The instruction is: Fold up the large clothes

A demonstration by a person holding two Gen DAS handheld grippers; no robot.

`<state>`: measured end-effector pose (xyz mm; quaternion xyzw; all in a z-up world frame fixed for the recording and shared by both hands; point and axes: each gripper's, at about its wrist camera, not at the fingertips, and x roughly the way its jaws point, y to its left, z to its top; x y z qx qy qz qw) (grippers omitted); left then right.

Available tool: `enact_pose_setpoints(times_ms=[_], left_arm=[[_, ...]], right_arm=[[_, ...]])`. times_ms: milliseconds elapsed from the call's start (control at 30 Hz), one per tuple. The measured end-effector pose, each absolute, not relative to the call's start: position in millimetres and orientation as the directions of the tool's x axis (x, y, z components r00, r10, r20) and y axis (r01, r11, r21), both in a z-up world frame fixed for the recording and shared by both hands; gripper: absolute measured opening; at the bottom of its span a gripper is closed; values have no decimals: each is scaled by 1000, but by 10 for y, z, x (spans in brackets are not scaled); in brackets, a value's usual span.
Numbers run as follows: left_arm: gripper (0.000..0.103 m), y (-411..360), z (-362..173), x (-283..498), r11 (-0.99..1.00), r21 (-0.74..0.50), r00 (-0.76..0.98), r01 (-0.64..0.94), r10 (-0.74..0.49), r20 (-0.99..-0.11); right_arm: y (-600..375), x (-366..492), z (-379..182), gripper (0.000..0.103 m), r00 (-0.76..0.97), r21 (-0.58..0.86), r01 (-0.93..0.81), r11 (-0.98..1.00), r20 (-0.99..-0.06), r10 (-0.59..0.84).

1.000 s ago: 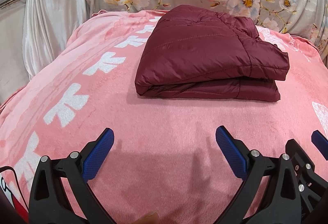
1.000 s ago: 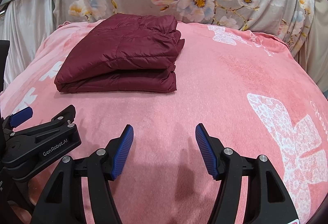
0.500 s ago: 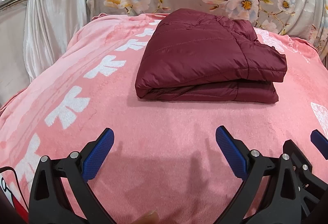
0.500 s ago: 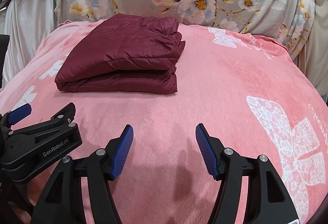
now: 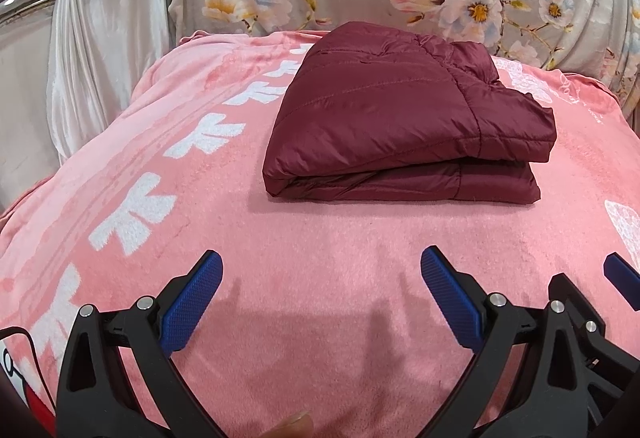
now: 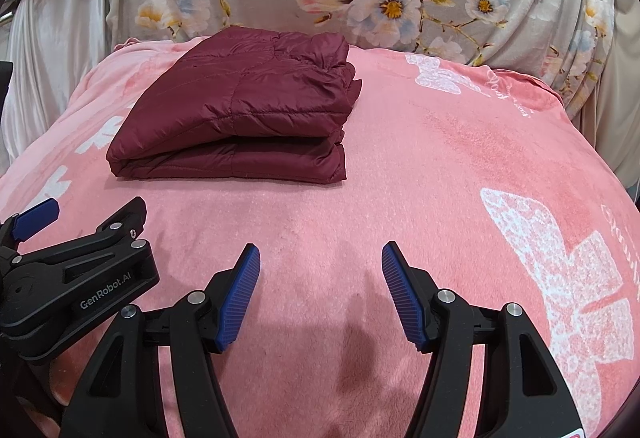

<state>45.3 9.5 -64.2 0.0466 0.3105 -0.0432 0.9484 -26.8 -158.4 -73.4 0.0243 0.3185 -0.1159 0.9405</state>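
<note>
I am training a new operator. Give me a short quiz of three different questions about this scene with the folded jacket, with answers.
1. True or false: the left gripper holds the maroon jacket.
2. What does the jacket lie on?
A. pink blanket
B. wooden floor
C. metal tray
3. Fill in: the right gripper is ____.

Key: 1 false; 2 A; 3 open
</note>
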Motion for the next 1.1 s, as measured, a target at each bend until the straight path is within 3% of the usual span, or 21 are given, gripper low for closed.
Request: enact_pose_setpoints(times_ms=[1100], left_arm=[[95, 36, -633, 383, 991, 47, 816, 126, -77, -573]], right_arm=[[-1636, -277, -735, 62, 769, -40, 229, 973, -605, -206]])
